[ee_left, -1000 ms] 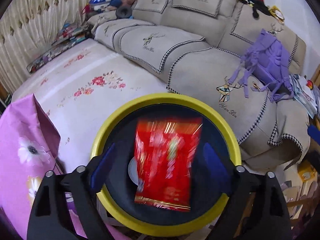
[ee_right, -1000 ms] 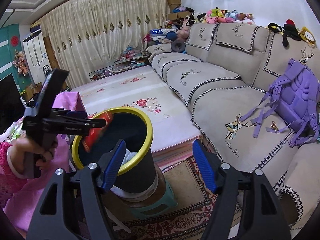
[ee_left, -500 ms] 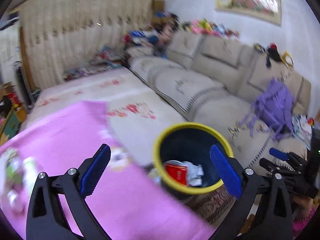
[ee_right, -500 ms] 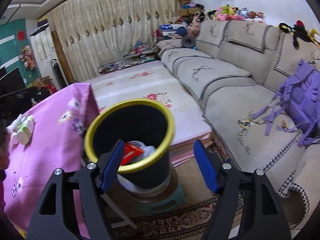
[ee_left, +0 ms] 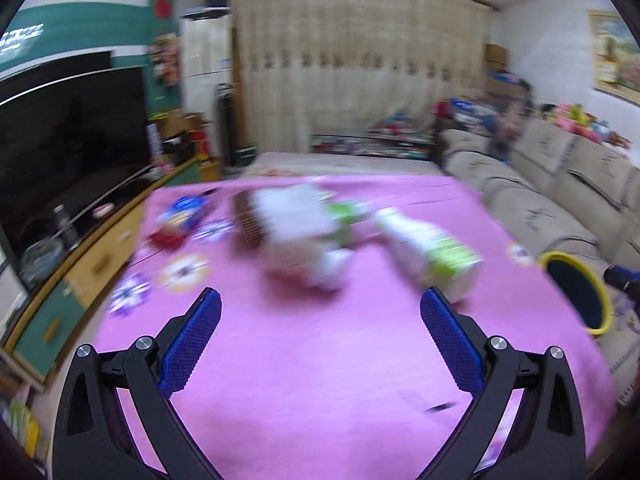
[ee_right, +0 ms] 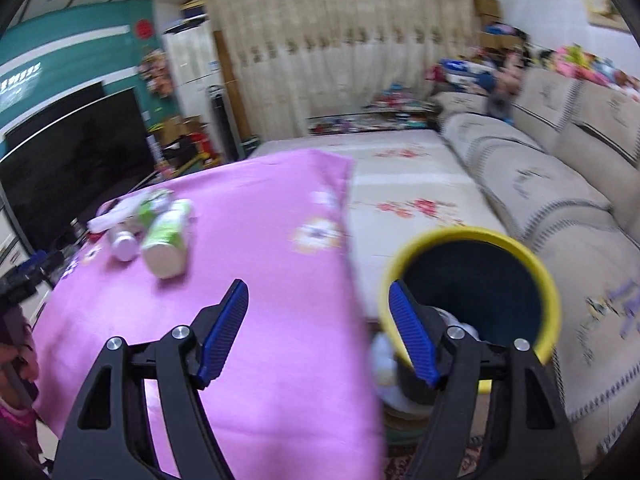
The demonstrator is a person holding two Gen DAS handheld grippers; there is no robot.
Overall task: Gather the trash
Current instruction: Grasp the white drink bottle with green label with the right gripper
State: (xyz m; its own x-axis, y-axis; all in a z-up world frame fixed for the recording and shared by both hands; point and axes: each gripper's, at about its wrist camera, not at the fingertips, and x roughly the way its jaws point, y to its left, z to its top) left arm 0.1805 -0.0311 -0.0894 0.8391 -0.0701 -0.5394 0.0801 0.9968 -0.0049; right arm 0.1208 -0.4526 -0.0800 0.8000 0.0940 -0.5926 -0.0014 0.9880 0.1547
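Both tools, left (ee_left: 320,312) and right (ee_right: 318,304), gape wide, gripping nothing (blurred bottles (ee_left: 432,256) lie on the pink tablecloth (ee_left: 320,360)).

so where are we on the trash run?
Done: can't confirm; the yellow-rimmed bin interior is dark. In hand: nothing, left tool and right tool both open. Left: green-label bottle, white bundle and a blue-red wrapper on the pink tablecloth.

Home living room, beige sofa (ee_right: 560,184), television (ee_left: 68,140), curtains (ee_left: 360,80), likely toys along the sofa back
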